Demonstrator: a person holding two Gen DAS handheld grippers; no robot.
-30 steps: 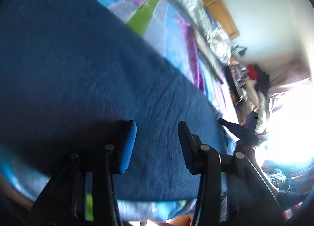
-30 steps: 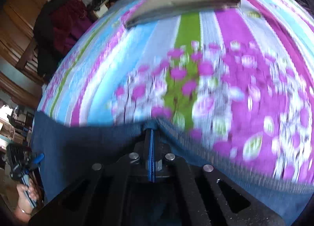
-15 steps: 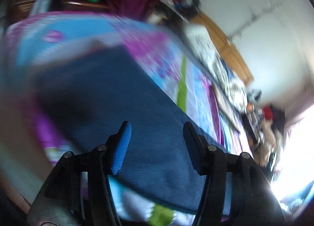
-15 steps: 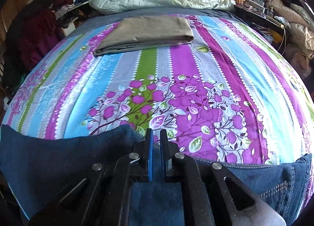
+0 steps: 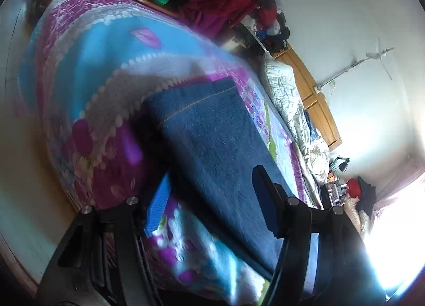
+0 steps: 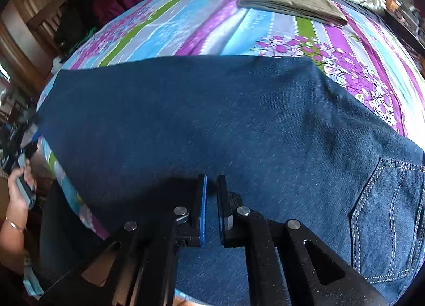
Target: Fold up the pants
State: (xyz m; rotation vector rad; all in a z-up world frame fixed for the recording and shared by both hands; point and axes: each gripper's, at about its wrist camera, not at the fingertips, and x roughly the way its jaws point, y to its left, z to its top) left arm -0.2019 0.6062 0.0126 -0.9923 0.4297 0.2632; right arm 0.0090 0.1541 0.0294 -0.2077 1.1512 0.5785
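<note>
Right gripper (image 6: 211, 207) above jeans (image 6: 212, 125), jaws slightly apart, gripping nothing. Left gripper (image 5: 212, 199) jaws wide apart over jeans leg (image 5: 212, 141) near hem. Jeans lie flat across floral bedsheet (image 6: 186, 21); folded tan cloth (image 6: 292, 3) further up bed

- Left gripper (image 5: 212, 199): black angular frame, round silver screws, one ribbed bright-blue finger pad, the other dark.
- Right gripper (image 6: 211, 207): black frame, silver screws, thin blue pad.
- Person's hand (image 6: 18, 186): slim silver bracelet on the wrist.
</note>
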